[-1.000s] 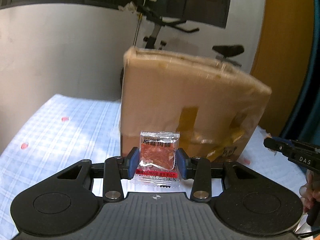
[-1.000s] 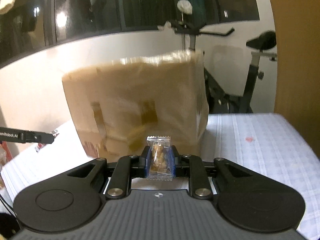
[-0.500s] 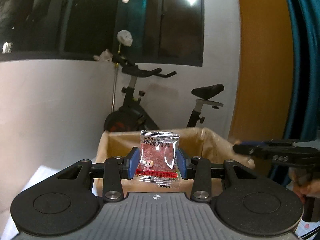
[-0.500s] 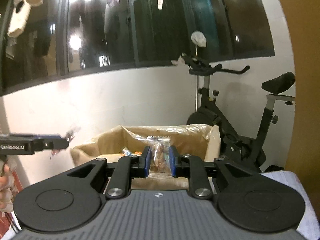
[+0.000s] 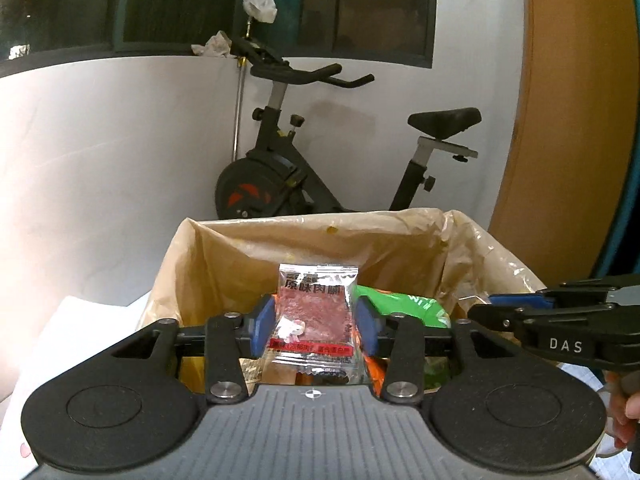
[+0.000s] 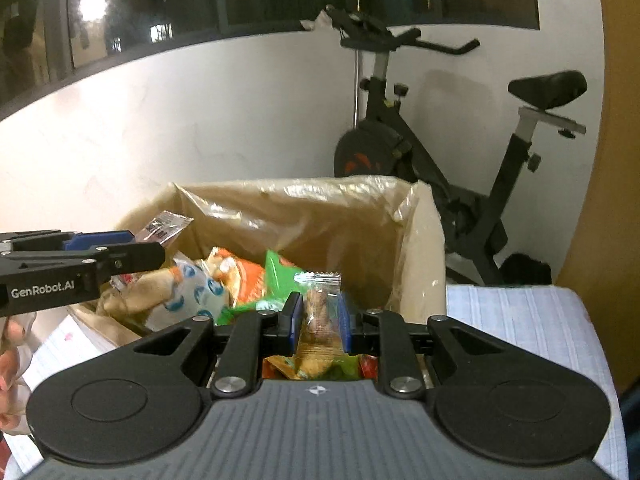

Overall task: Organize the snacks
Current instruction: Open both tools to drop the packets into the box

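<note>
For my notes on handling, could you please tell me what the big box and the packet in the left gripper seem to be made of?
Box: looks like brown cardboard, matte, lined with thin glossy clear plastic film that crinkles over the rim. Meat jerky packet: seemingly clear, shiny plastic film with silvery crimped ends and printed lettering; it sits between the left gripper's blue pads.

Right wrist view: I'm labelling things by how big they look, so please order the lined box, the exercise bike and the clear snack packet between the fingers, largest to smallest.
1. Lined box
2. Exercise bike, though it stands farther away, so its true size is unsure
3. Clear snack packet, smallest despite being nearest
</note>
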{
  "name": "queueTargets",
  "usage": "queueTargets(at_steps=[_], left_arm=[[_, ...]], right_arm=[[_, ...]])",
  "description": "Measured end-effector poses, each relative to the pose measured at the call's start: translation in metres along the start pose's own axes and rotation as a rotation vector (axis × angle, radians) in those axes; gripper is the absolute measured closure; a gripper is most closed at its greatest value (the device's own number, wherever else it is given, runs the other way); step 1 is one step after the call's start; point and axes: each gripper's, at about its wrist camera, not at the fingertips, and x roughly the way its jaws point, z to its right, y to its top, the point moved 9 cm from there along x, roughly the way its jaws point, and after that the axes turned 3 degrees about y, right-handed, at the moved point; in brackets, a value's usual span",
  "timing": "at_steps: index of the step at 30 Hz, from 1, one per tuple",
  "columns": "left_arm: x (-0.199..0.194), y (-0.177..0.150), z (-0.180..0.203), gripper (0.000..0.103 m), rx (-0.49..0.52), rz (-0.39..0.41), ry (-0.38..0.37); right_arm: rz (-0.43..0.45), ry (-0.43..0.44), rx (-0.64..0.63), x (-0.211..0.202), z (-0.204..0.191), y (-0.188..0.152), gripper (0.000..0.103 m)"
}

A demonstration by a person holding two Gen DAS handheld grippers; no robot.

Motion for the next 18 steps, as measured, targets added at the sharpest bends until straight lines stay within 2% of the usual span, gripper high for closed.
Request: queueTargets(at_steps=[2, 3, 4, 5, 6, 8, 9, 10, 11, 14, 18], left_arm=[[-0.002, -0.002, -0.003, 0.047, 0.000, -0.003, 0.012], [-0.003, -0.001, -0.004, 0.038, 0.001, -0.004, 0.018], [-0.004, -0.001, -0.006, 0.031, 0.000, 0.000, 0.023], [-0.008, 0.000, -0.007, 0.030, -0.003, 0.006, 0.025], [-0.011, 0.002, -0.008, 0.028, -0.005, 0.013, 0.024], [-0.020, 0.005, -0.009, 0.024, 0.004, 0.023, 0.026], [-0.025, 0.007, -0.009, 0.019, 0.015, 0.027, 0.034], [-0.031, 0.008, -0.009, 0.015, 0.033, 0.035, 0.043], [-0.037, 0.011, -0.007, 0.014, 0.049, 0.046, 0.052], [-0.057, 0.018, -0.007, 0.011, 0.066, 0.077, 0.077], [-0.088, 0.026, -0.011, 0.010, 0.039, 0.116, 0.084]], right_arm=[[-0.007, -0.015, -0.015, 0.002, 0.001, -0.002, 0.080], [-0.009, -0.024, -0.022, 0.003, 0.002, -0.002, 0.078], [-0.009, -0.029, -0.026, 0.001, 0.001, -0.002, 0.071], [-0.008, -0.030, -0.022, 0.000, 0.001, -0.002, 0.062], [-0.004, -0.029, -0.018, -0.002, 0.000, -0.001, 0.059], [0.012, -0.023, -0.022, -0.007, -0.002, 0.002, 0.044], [0.019, -0.022, -0.031, -0.011, -0.005, 0.003, 0.040], [0.029, -0.021, -0.039, -0.014, -0.007, 0.005, 0.031], [0.044, -0.016, -0.046, -0.019, -0.009, 0.006, 0.022], [0.089, -0.007, -0.050, -0.033, -0.017, 0.012, 0.014], [0.134, -0.005, -0.047, -0.054, -0.026, 0.017, 0.004]])
